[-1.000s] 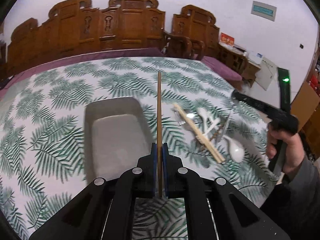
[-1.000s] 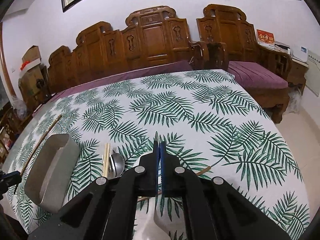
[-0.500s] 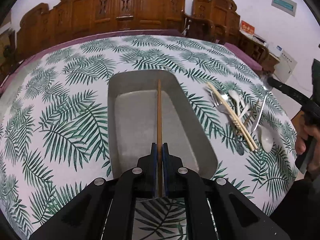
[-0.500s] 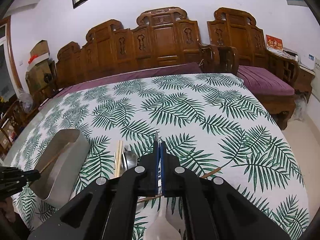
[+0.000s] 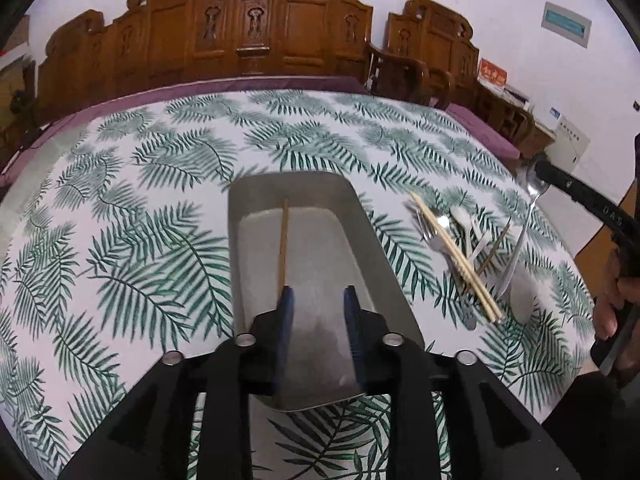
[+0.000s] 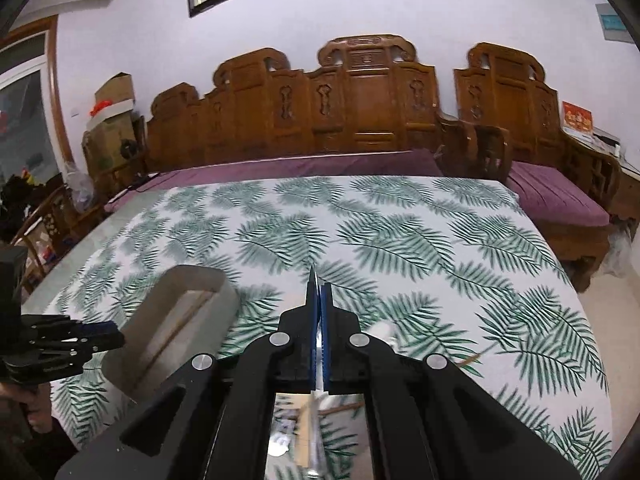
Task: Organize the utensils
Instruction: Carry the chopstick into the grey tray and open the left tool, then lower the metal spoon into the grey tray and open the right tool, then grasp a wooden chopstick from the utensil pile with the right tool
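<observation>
Chopstick [image 5: 283, 246] is lying in the tray [image 5: 372, 240], beside the left gripper [image 5: 318, 300], whose jaws are standing apart. Right gripper [image 6: 319, 300] is clamping a metal spoon [image 5: 520, 236], which probably needs carrying to the tray next.

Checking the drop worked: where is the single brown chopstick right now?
In the left wrist view the brown chopstick lies lengthwise inside the metal tray, left of its centre, just ahead of the open left hand-held gripper.
</observation>
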A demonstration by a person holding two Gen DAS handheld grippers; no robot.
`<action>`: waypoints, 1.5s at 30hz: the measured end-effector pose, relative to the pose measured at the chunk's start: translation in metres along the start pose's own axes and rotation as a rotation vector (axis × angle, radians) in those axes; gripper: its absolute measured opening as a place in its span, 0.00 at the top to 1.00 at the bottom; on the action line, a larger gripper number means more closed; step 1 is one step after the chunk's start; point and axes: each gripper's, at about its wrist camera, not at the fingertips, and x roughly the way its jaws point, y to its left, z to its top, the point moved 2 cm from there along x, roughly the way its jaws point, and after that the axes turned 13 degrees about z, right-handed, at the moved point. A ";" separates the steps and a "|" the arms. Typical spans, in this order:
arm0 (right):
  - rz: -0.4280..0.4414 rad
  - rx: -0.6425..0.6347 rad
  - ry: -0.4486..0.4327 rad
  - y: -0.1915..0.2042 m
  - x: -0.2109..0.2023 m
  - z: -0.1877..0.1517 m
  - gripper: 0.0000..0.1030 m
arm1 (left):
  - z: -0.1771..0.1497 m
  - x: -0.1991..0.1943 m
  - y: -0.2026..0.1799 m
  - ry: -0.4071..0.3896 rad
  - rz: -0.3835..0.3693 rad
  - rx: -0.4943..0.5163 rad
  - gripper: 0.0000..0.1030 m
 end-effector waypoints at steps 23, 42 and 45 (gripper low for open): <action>0.159 -0.160 0.235 0.114 0.129 -0.002 0.98 | 0.019 -0.034 0.054 -0.095 0.066 -0.068 0.31; 0.213 -0.134 0.286 0.110 0.147 -0.007 0.95 | 0.017 -0.026 0.054 -0.080 0.075 -0.061 0.31; 0.208 -0.135 0.257 0.101 0.128 -0.004 0.95 | 0.017 -0.028 0.050 -0.086 0.066 -0.057 0.26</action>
